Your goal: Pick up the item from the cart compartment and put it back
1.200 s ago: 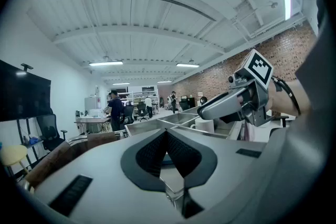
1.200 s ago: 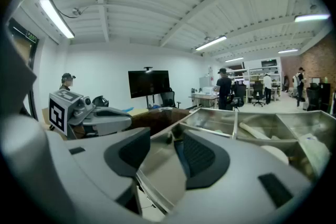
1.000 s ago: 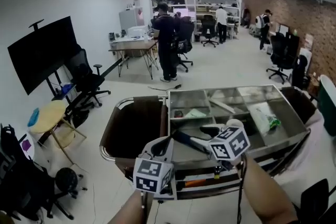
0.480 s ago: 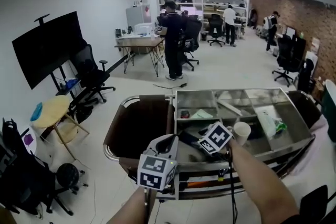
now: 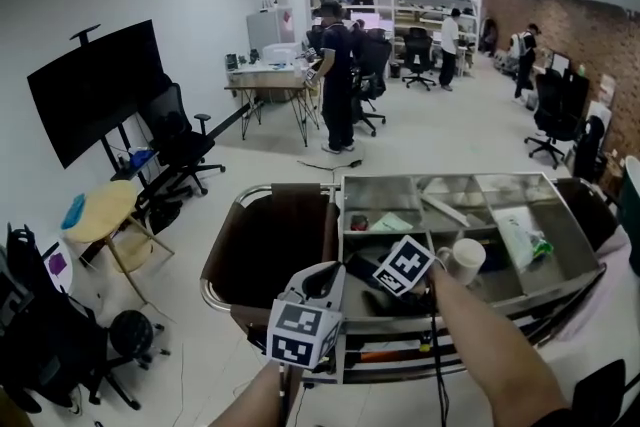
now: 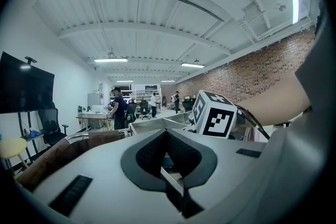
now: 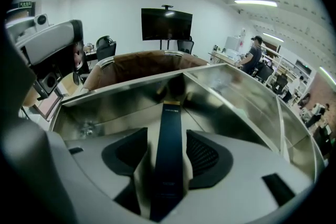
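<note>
We stand at a steel cart (image 5: 440, 178) divided into compartments, with a brown bag (image 5: 270, 245) hung on its left end. On the far left are a black television (image 5: 95, 90) on a stand and an office chair (image 5: 180, 145); a person (image 5: 335, 75) stands at a desk farther back. In the cart's right compartments lie a clear plastic bag (image 5: 520, 230) and a white cup (image 5: 467, 260), just right of our right arm. The right gripper (image 7: 168, 153) reaches into the near left compartment, its jaws clamped on a slim dark box (image 7: 170, 118) with a gold far end. The left gripper (image 6: 168, 157) hangs at the cart's near edge, jaws together and empty; the right gripper's marker cube (image 6: 214, 115) blocks part of its view.
</note>
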`<move>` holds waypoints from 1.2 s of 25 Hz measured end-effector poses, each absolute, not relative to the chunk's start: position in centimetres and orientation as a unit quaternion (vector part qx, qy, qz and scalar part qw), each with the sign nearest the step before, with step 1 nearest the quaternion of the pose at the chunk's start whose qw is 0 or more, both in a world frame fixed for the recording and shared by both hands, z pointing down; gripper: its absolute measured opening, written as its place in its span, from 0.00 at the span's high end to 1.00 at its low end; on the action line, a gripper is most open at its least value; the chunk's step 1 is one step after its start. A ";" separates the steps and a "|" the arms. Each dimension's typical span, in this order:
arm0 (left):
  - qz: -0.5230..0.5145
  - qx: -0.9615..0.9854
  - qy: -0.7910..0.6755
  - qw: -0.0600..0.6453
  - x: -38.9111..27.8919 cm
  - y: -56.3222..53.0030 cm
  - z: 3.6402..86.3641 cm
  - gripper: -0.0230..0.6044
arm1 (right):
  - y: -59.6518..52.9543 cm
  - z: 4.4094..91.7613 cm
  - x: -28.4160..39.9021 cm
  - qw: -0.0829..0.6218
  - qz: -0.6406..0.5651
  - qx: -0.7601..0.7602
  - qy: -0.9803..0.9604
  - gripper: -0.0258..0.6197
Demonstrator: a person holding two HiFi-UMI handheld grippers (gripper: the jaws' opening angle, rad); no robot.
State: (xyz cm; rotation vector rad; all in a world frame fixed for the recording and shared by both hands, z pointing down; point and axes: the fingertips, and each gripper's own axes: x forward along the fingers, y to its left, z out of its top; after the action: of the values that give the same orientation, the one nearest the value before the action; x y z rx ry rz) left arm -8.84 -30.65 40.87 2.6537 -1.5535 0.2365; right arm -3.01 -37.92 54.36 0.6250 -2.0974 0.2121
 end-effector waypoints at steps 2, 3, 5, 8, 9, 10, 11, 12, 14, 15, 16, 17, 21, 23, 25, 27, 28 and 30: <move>0.077 0.860 -0.503 0.032 -8.9 -30.9 40.9 0.96 | -38.0 54.9 -3.1 0.464 0.091 0.248 -0.846 0.56; 0.076 0.860 -0.504 0.033 -8.9 -31.0 40.9 0.96 | -38.1 55.2 -3.2 0.468 0.092 0.246 -0.844 0.56; 0.075 0.860 -0.504 0.034 -9.0 -31.3 40.9 0.96 | -38.2 55.9 -3.2 0.479 0.096 0.242 -0.838 0.56; 0.075 0.860 -0.504 0.031 -9.3 -31.6 41.0 0.96 | -38.1 56.9 -3.2 0.493 0.103 0.239 -0.830 0.56; 0.075 0.860 -0.504 0.031 -9.4 -31.6 41.1 0.96 | -38.2 57.0 -3.3 0.490 0.104 0.240 -0.832 0.56; 0.074 0.861 -0.503 0.032 -9.4 -31.6 41.1 0.96 | -38.2 56.9 -3.5 0.488 0.104 0.240 -0.833 0.56; 0.074 0.861 -0.502 0.032 -9.5 -31.6 41.1 0.96 | -38.2 56.9 -3.6 0.487 0.106 0.239 -0.834 0.56; 0.073 0.861 -0.502 0.034 -9.6 -31.6 41.1 0.96 | -38.1 57.0 -3.7 0.486 0.109 0.236 -0.834 0.56; 0.067 0.863 -0.500 0.038 -9.5 -31.6 40.9 0.96 | -37.7 57.0 -3.9 0.484 0.114 0.226 -0.838 0.62; 0.064 0.864 -0.498 0.039 -9.4 -31.5 40.8 0.96 | -37.6 57.0 -3.9 0.484 0.114 0.222 -0.839 0.65; 0.063 0.865 -0.497 0.040 -9.3 -31.5 40.7 0.96 | -37.6 57.0 -3.9 0.484 0.112 0.221 -0.839 0.65; 0.063 0.865 -0.496 0.039 -9.2 -31.5 40.7 0.96 | -37.6 57.0 -3.9 0.483 0.111 0.222 -0.840 0.66; 0.068 0.865 -0.496 0.039 -9.4 -31.4 41.1 0.96 | -37.7 56.8 -3.8 0.478 0.110 0.228 -0.841 0.66; 0.068 0.864 -0.498 0.038 -9.6 -31.3 41.1 0.96 | -37.7 56.4 -3.8 0.471 0.107 0.232 -0.844 0.66; 0.069 0.863 -0.499 0.038 -9.8 -31.2 41.1 0.96 | -37.8 55.5 -3.7 0.457 0.106 0.239 -0.850 0.66; 0.066 0.864 -0.498 0.038 -9.7 -31.1 40.8 0.96 | -37.9 54.3 -3.5 0.437 0.105 0.250 -0.858 0.66; 0.066 0.864 -0.497 0.038 -9.6 -31.1 40.7 0.96 | -38.0 53.6 -3.4 0.426 0.104 0.257 -0.861 0.66; 0.067 0.865 -0.497 0.037 -9.4 -31.1 40.7 0.96 | -38.4 52.4 -3.0 0.405 0.102 0.271 -0.867 0.66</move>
State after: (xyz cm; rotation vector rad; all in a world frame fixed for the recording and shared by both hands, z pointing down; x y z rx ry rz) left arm -9.42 -31.06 40.65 2.6544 -1.5245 0.2042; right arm -2.99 -38.35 52.41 0.6847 -2.1883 0.2587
